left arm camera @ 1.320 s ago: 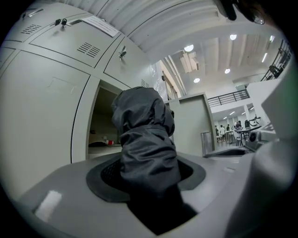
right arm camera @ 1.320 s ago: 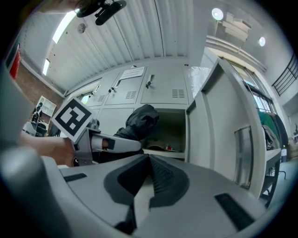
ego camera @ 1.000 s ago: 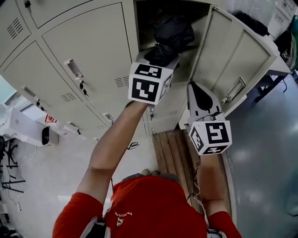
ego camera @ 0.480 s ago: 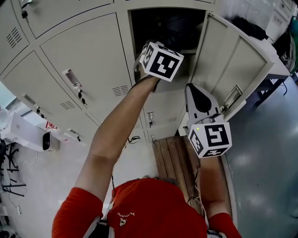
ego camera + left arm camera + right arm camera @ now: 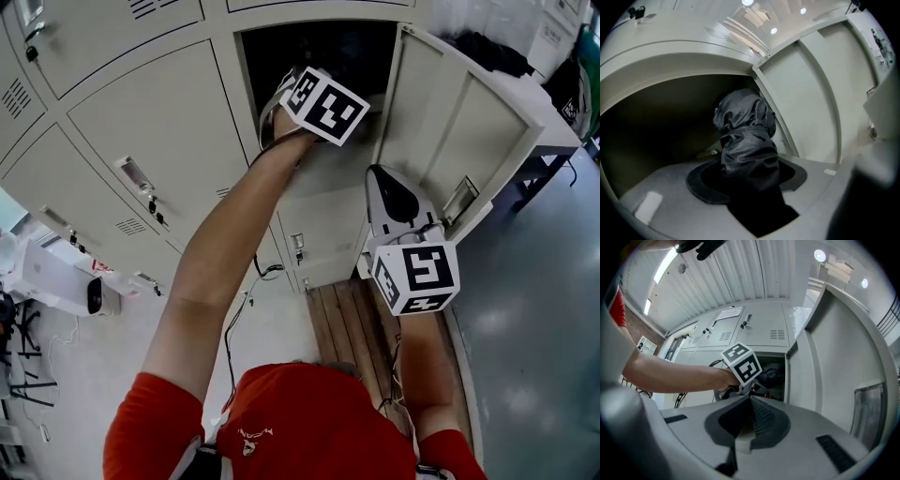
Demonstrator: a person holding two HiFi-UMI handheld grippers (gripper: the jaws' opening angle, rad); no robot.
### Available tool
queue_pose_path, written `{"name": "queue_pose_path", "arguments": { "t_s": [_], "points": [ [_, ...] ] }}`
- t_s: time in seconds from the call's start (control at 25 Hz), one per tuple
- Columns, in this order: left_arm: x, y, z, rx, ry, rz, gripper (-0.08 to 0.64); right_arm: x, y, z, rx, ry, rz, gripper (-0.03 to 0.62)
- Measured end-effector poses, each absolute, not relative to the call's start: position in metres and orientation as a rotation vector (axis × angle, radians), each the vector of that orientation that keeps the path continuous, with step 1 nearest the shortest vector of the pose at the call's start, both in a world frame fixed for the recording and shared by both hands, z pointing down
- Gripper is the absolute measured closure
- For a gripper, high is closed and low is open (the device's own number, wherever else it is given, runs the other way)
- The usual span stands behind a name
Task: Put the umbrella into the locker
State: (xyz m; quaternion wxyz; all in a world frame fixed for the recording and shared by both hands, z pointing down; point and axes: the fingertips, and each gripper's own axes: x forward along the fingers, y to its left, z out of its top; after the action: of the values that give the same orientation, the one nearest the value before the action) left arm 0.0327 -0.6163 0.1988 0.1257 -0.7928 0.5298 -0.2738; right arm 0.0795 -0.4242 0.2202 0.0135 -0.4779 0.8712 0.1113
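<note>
- Umbrella [image 5: 745, 136]: black and folded, in crinkled glossy fabric that bunches into a rounded lump at the far end. Its near end is clamped between the jaws of the left gripper [image 5: 752, 201].
- Orientation: the long axis runs straight ahead of the left gripper, far end pointing away from it into the dark compartment.
- Locker [image 5: 656, 126]: smooth beige painted sheet metal, a box-shaped compartment around the umbrella's far end.
- Door [image 5: 811, 93]: flat beige metal panel, standing open to the right of the left gripper.
- Right gripper [image 5: 745, 425]: grey moulded plastic, jaws closed together on nothing. The open compartment is ahead of it.
</note>
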Motion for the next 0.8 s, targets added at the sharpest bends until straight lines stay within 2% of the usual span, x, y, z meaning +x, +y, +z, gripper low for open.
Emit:
{"name": "queue_pose_path", "arguments": {
  "t_s": [0.48, 0.8],
  "points": [
    [0.021, -0.671, 0.199, -2.086, 1.522, -1.109, 0.305, 0.082, -0.428, 0.229, -1.459, 2.727, 0.320, 0.589],
    [-0.001, -0.703, 0.230, -2.005, 1.497, -1.304, 0.304, 0.082, -0.428, 0.235, -1.468, 2.726, 0.309, 0.589]
  ]
}}
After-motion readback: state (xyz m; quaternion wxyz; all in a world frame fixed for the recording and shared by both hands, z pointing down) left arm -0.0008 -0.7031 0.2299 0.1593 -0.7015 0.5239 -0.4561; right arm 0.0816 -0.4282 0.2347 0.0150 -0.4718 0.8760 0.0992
